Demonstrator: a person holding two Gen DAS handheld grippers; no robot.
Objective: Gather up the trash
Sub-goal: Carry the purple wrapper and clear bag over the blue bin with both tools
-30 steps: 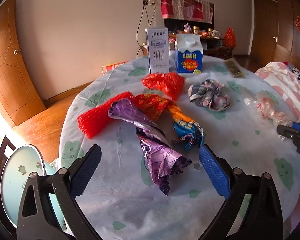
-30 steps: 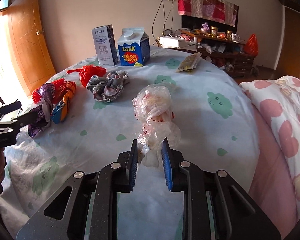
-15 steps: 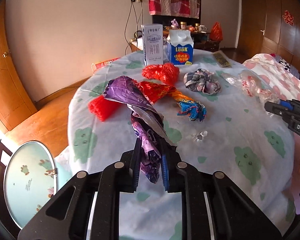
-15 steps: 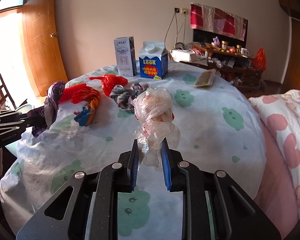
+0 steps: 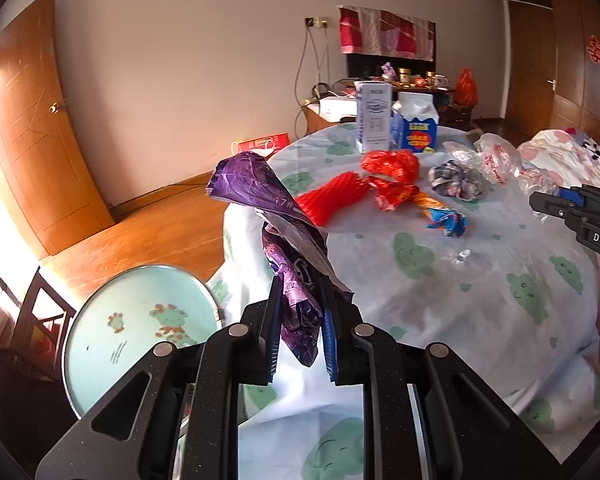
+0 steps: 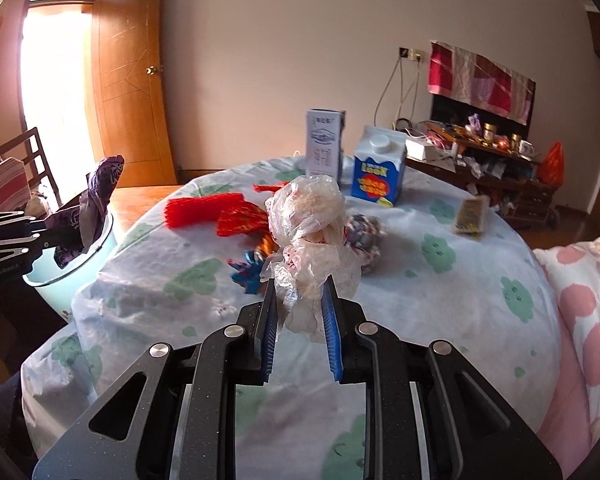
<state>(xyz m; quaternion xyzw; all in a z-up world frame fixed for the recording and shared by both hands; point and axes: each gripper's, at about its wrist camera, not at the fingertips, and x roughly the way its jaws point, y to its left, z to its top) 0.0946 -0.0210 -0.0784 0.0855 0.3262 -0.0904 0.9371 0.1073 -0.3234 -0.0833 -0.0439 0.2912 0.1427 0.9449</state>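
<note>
My left gripper (image 5: 300, 320) is shut on a crumpled purple wrapper (image 5: 276, 216) and holds it in the air past the table's left edge, near a pale blue bin (image 5: 140, 332). In the right wrist view the purple wrapper (image 6: 96, 196) hangs over the bin (image 6: 72, 276). My right gripper (image 6: 299, 312) is shut on a clear crumpled plastic bag (image 6: 312, 232), lifted above the table. On the tablecloth lie a red net (image 5: 332, 200), a red wrapper (image 5: 392, 168), an orange-blue wrapper (image 5: 440, 216) and a grey crumpled wrapper (image 5: 456, 180).
A round table with a cloud-print cloth (image 5: 480, 300) fills the middle. A white-blue carton (image 5: 374, 116) and a blue milk carton (image 5: 416, 124) stand at its far side. A wooden door (image 5: 32, 128) is at left, a pink-patterned bed (image 6: 580, 320) at right.
My left gripper has closed on the purple wrapper, lifted it off the table and carried it left toward the bin. My right gripper has raised the plastic bag and drawn back.
</note>
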